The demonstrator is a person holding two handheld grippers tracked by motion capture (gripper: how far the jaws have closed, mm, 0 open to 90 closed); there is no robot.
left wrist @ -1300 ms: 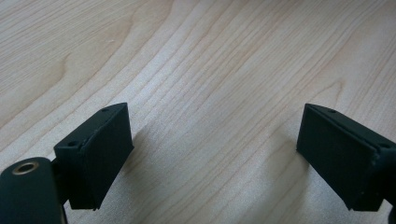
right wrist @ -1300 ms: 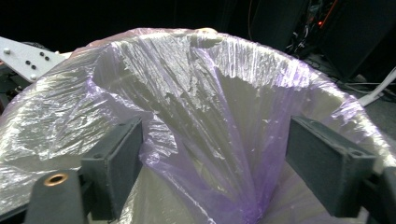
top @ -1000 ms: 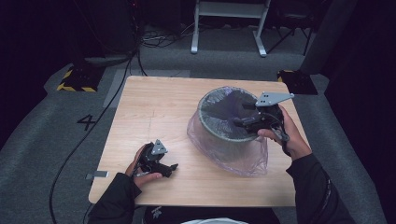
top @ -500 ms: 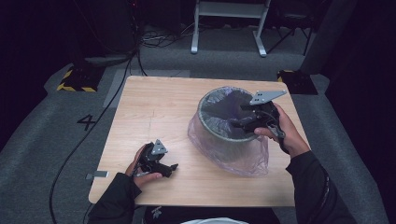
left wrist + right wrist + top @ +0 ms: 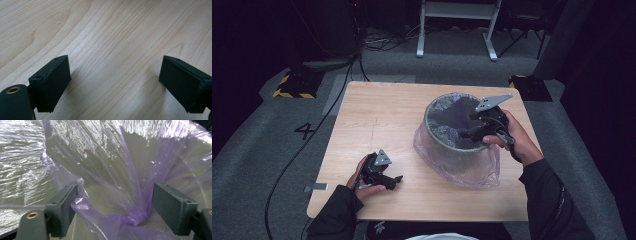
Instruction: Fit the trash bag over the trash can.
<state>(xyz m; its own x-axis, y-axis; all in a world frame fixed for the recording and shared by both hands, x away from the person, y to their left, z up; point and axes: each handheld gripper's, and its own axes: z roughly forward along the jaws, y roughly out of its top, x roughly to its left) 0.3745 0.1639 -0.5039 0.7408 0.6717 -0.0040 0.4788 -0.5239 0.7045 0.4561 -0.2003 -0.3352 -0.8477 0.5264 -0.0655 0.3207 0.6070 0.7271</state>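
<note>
Bin (image 5: 458, 145), lined with a purple bag (image 5: 477, 172), stands on the table (image 5: 377, 115) at about 3 o'clock from the table's middle. The bag's loose skirt spills down the outside of the bin and pools on the wood toward 5 o'clock.

The right claw (image 5: 464, 134) sits over the bin's rim on its 3 o'clock side, jaws pointing into the mouth toward 9 o'clock. In the right gripper view (image 5: 113, 207) its jaws stand apart, with a gathered fold of the bag (image 5: 120, 195) rising between them; film touches the left jaw, while the right jaw looks clear of it. The claw is open, not clamped on the plastic.

Against the picture from a second ago, the right hand (image 5: 517, 142) has moved a little toward 10 o'clock, so the claw now reaches further over the rim and into the bin, and the grey plate on top has swung with it. The bin and bag lie as they did.

The left claw (image 5: 396, 181) rests on the table at about 7 o'clock, well apart from the bin, held in the left hand (image 5: 364, 181). In the left gripper view (image 5: 115, 82) its jaws are wide apart over bare wood, holding nothing. It has not shifted since the earlier pictures.
</note>
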